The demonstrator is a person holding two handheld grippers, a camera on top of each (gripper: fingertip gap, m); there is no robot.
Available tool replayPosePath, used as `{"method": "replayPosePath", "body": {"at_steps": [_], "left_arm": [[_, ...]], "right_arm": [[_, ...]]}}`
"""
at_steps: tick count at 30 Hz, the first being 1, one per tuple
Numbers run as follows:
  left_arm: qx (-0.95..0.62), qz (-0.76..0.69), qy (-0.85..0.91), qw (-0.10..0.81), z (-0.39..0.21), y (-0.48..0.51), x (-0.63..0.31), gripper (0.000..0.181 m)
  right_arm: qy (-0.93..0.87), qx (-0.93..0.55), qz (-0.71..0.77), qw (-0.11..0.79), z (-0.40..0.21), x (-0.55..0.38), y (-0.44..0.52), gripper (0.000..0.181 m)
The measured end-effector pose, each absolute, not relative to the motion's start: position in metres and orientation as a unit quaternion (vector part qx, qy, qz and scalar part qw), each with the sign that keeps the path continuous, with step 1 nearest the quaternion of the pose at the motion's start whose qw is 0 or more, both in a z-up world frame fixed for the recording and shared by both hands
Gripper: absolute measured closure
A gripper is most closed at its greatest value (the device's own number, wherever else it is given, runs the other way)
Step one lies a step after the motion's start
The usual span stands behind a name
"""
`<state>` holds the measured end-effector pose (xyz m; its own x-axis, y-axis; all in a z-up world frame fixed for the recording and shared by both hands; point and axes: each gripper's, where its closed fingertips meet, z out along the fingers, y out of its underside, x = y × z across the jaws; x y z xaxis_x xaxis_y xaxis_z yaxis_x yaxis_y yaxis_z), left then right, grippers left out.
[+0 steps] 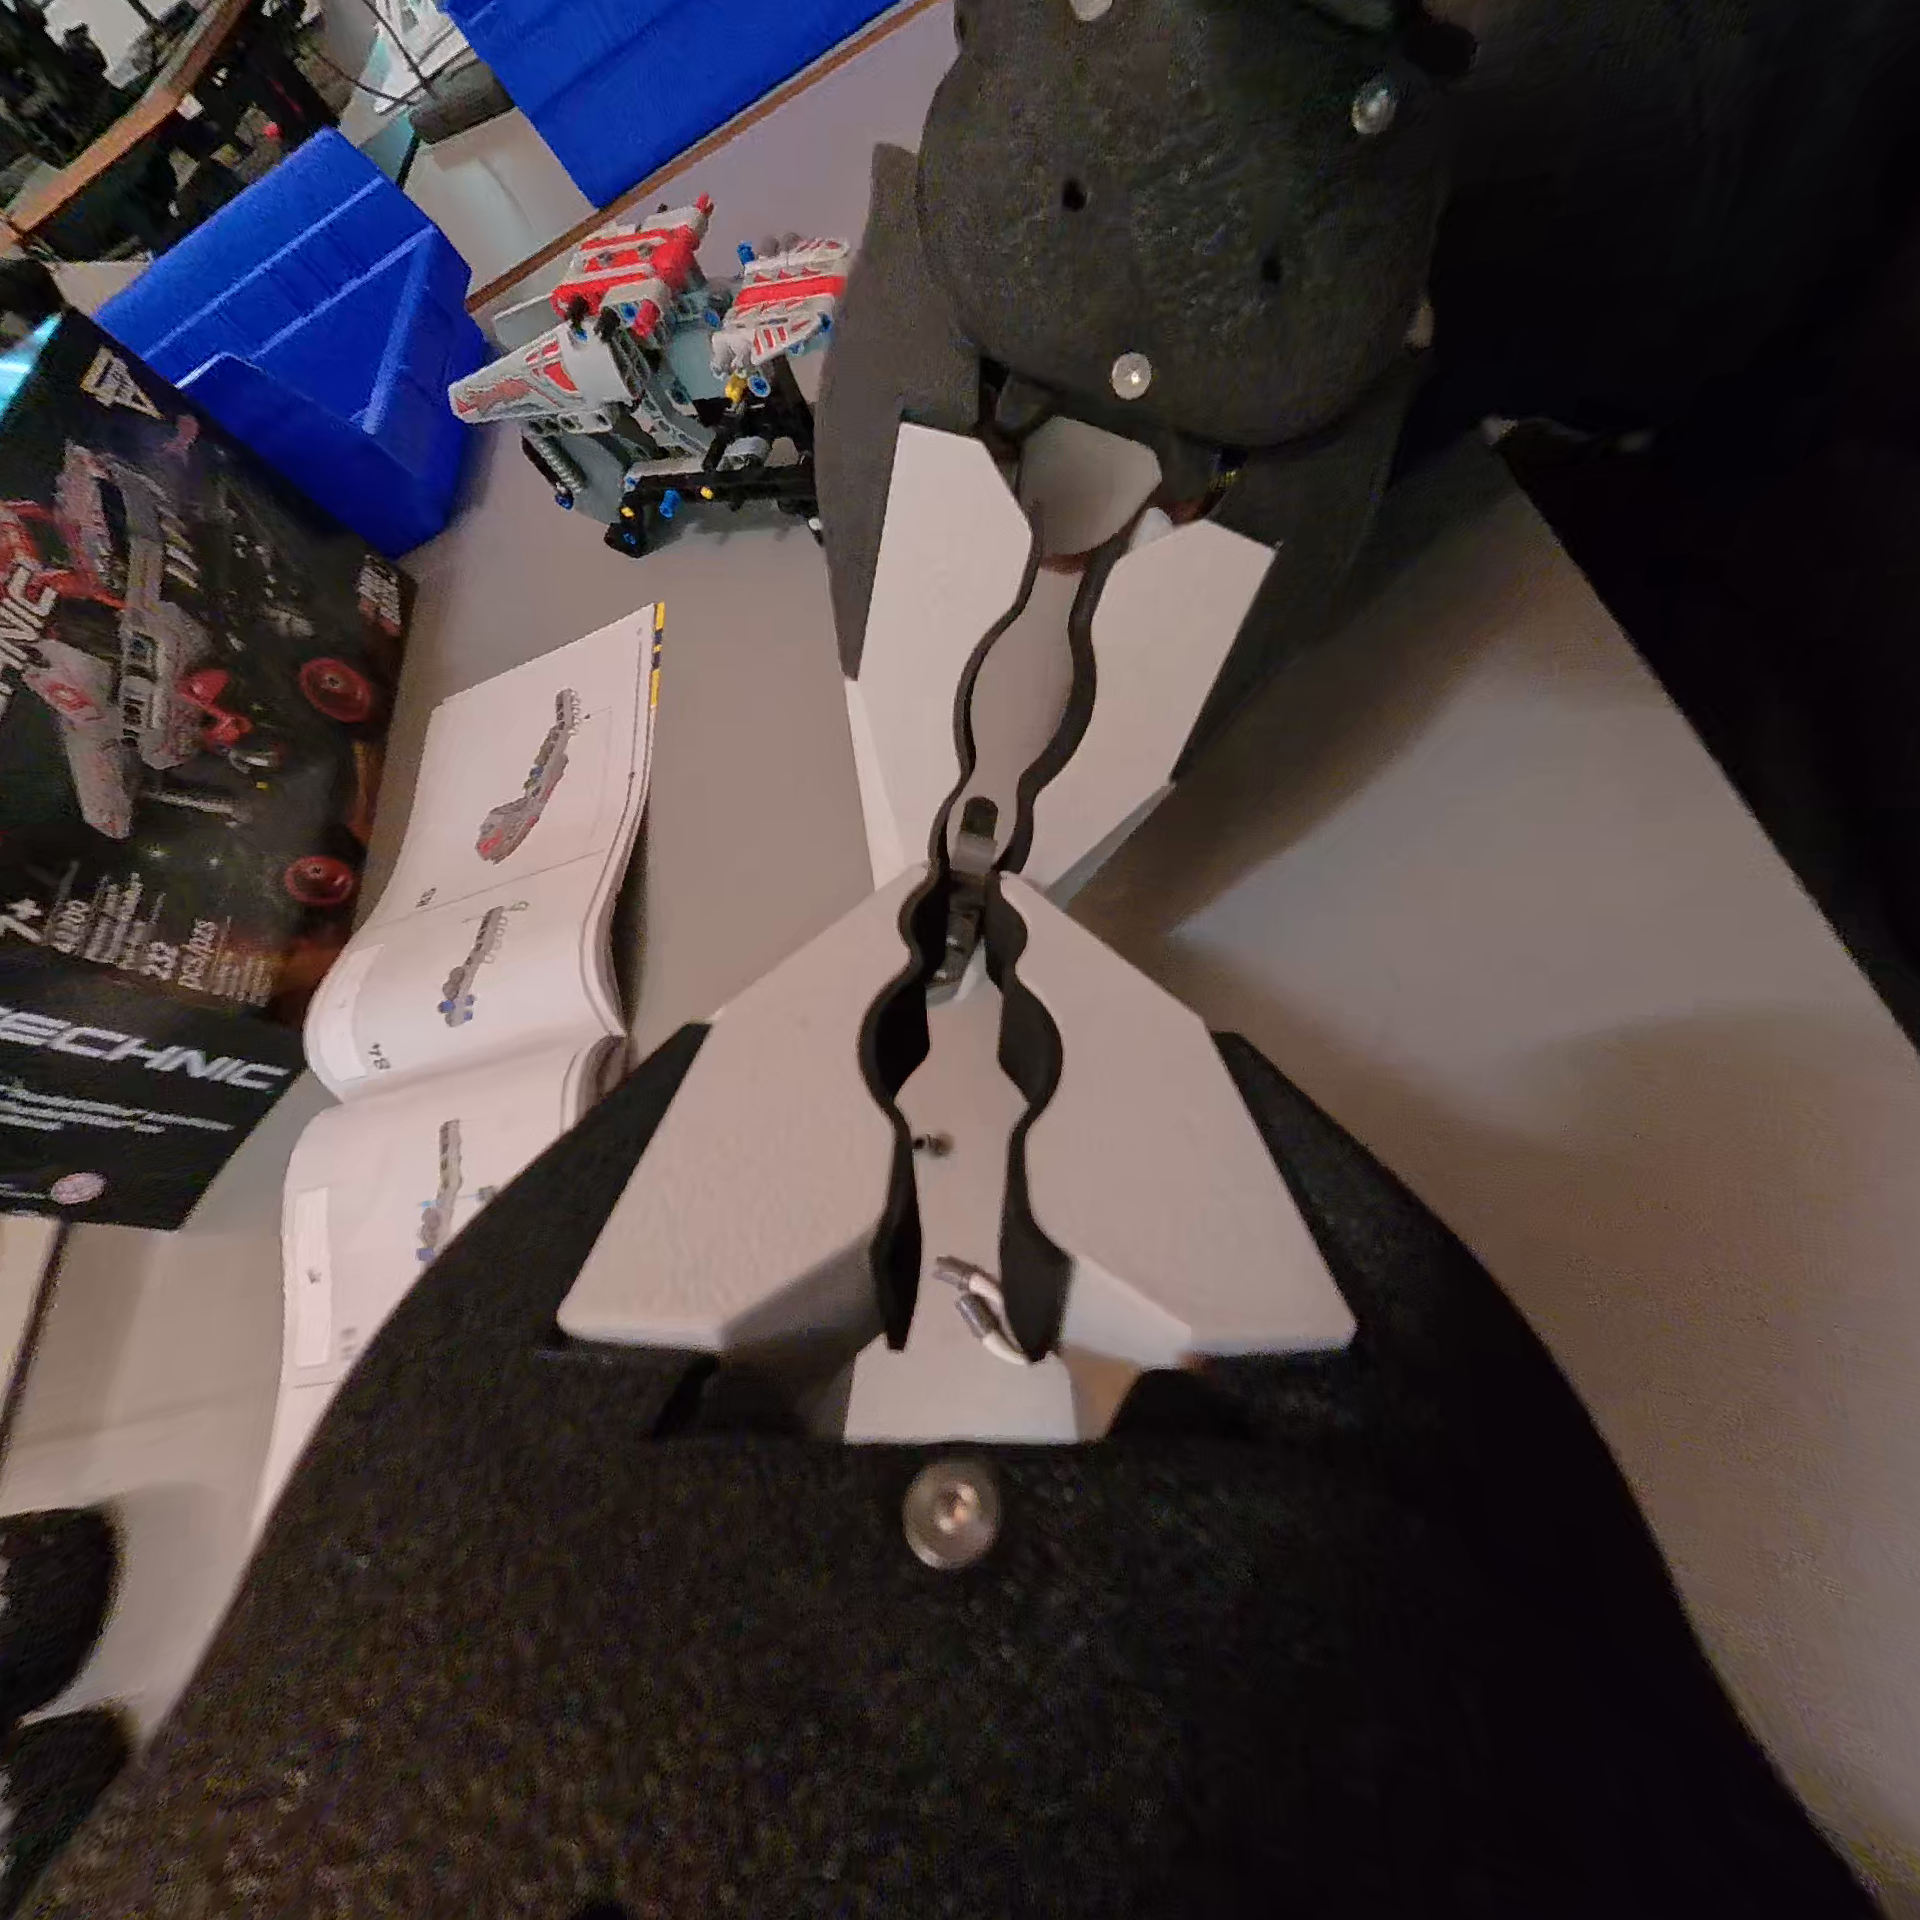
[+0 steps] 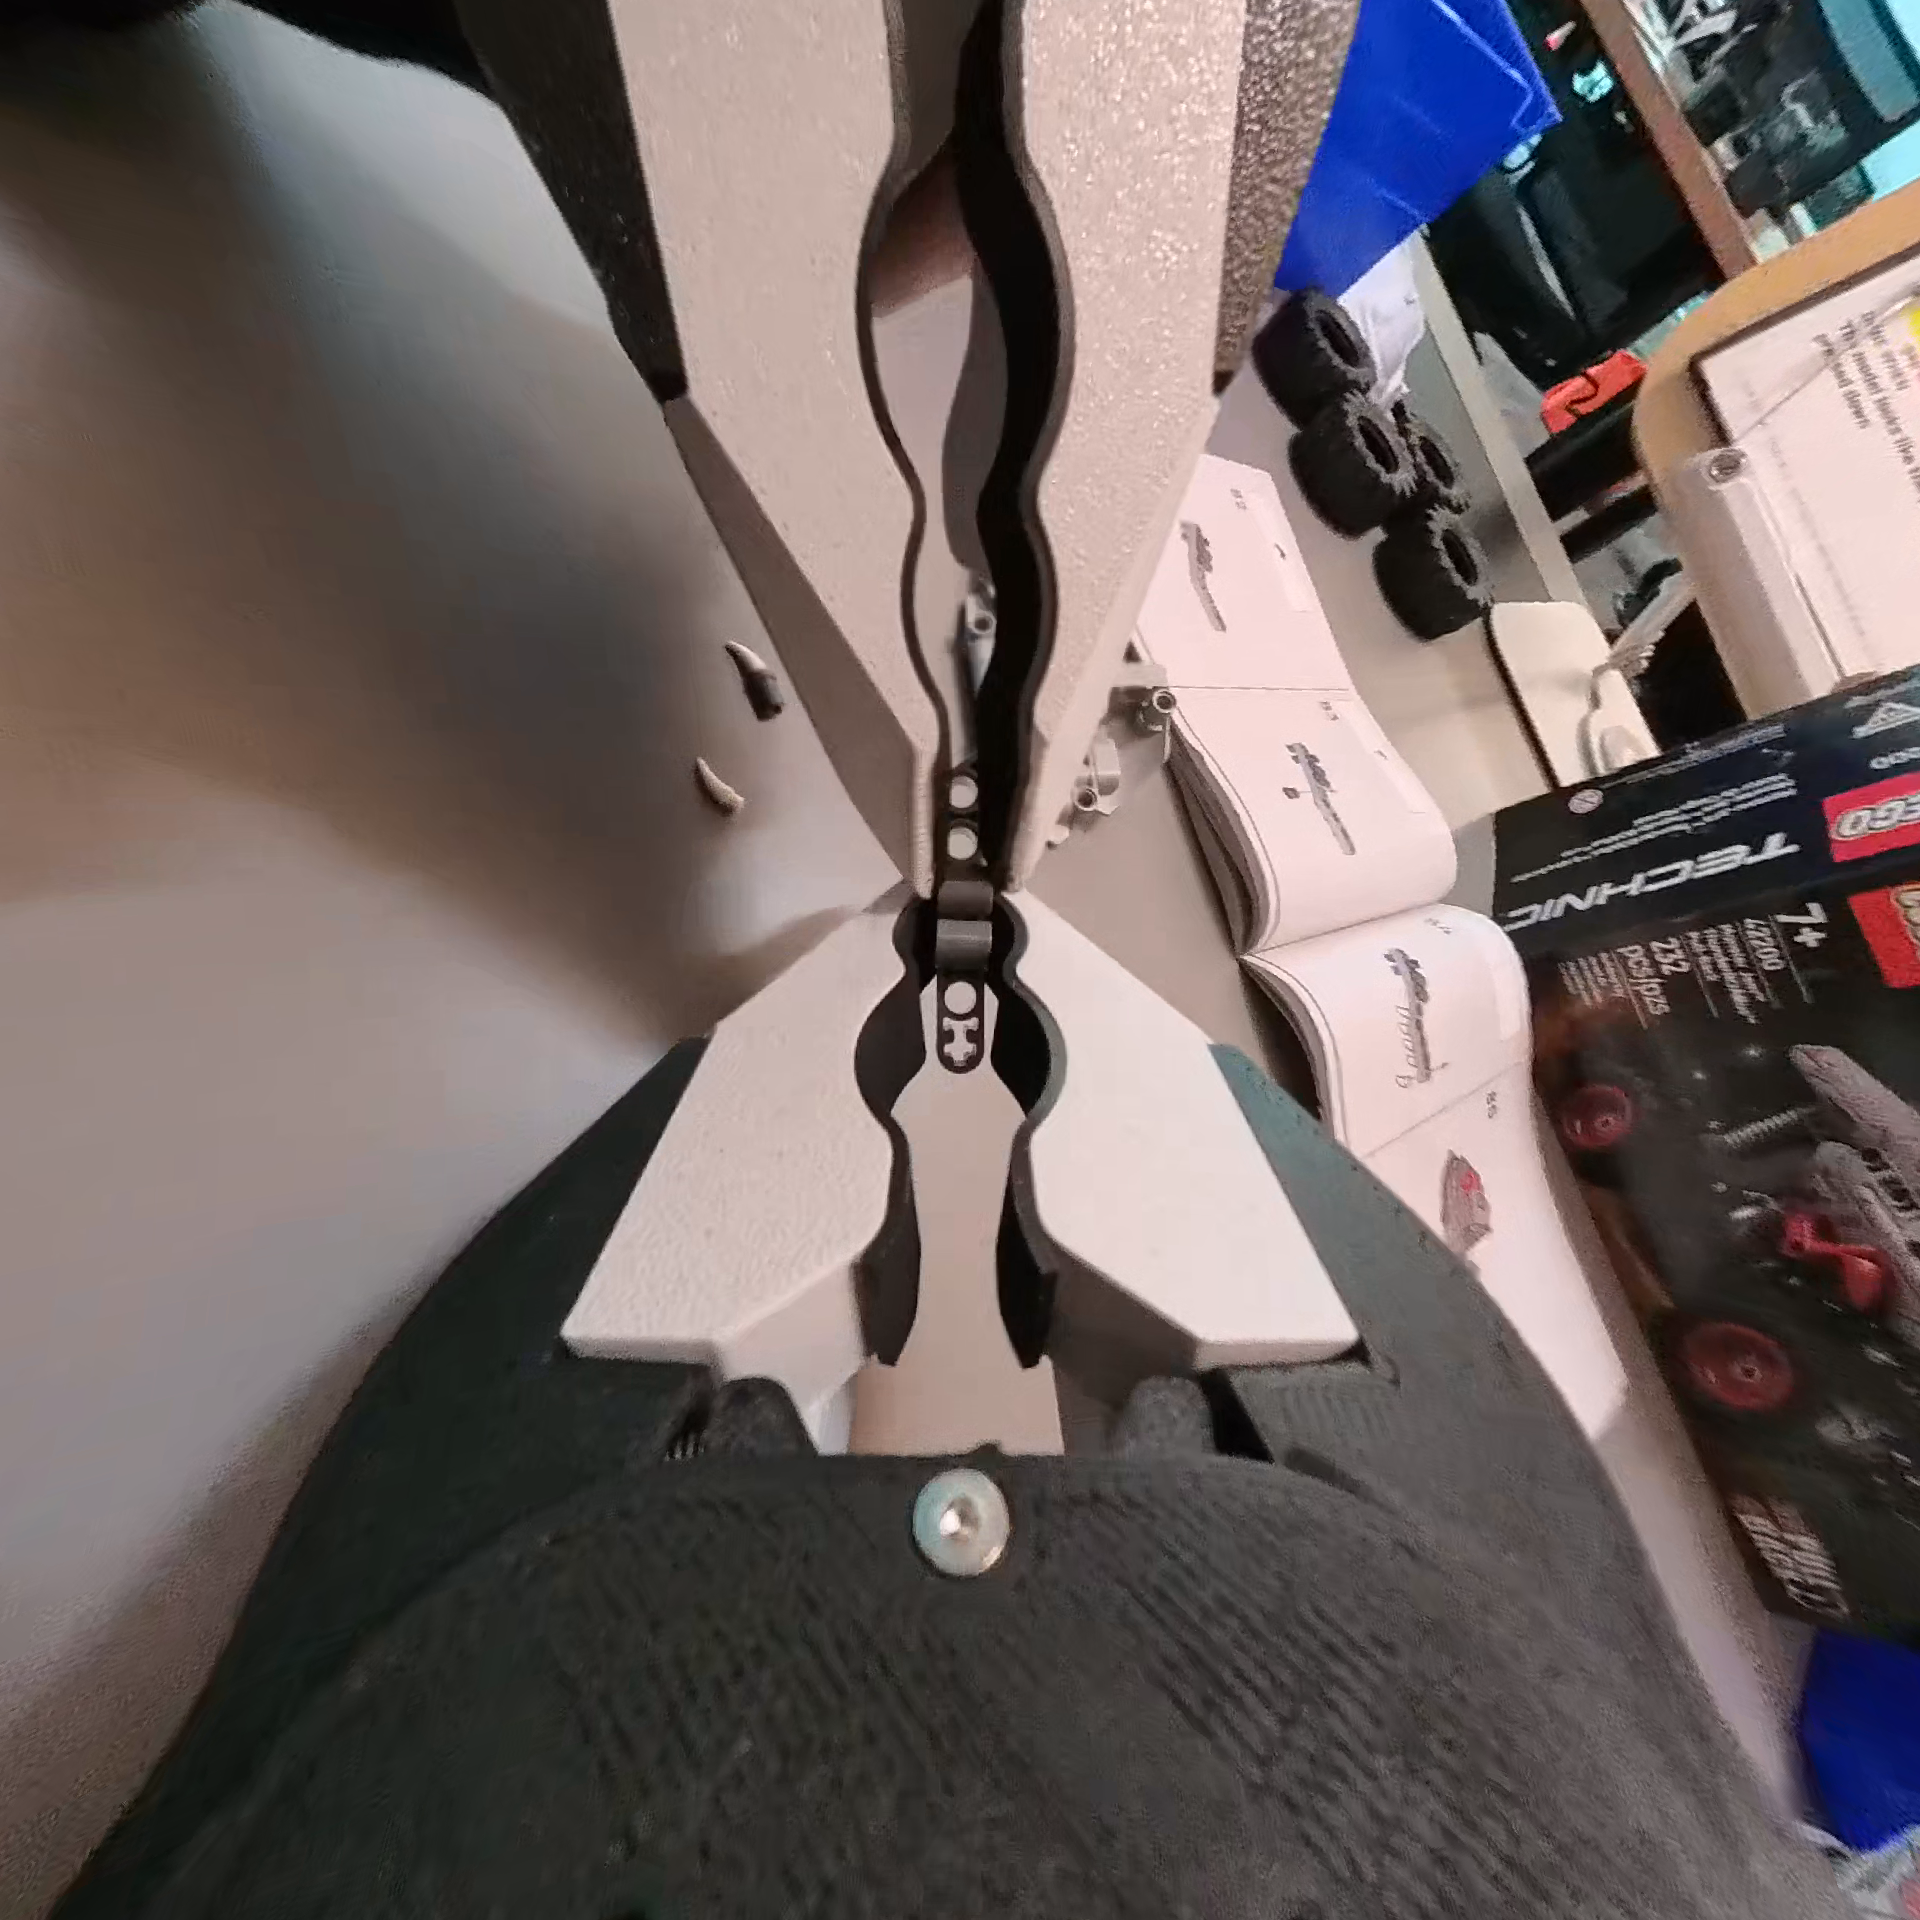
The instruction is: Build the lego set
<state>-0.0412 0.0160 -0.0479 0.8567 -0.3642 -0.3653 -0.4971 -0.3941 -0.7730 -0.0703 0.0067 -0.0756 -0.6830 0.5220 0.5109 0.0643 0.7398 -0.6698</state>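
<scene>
Right wrist view: right gripper (image 2: 961, 935) clamped on black beam (image 2: 958, 1023); left gripper (image 2: 971, 821) clamps its other end.

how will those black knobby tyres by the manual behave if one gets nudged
The tyres are round with no hubs showing, so an upright one would probably roll, though the knobby tread should slow it. They look like hollow rubber: likely light and squashy under a pinch. Packed close together, a nudged one would likely bump its neighbours.

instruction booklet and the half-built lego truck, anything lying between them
Nothing: in the left wrist view only bare grey table separates the open instruction booklet from the half-built truck.
</scene>
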Motion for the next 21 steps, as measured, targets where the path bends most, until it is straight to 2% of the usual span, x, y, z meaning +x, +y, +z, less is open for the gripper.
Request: {"method": "replayPosePath", "body": {"at_steps": [9,21], "left_arm": [[-0.823,0.140,0.288,0.468,-0.0451,0.0186,-0.0428,0.178],[-0.821,0.105,0.280,0.487,-0.0408,0.0179,-0.0387,0.178]], "right_arm": [[-0.860,-0.168,0.278,0.393,-0.0733,-0.0750,0.0125,0.175],[-0.860,-0.177,0.307,0.367,-0.0715,-0.0705,0.0099,0.175]]}}
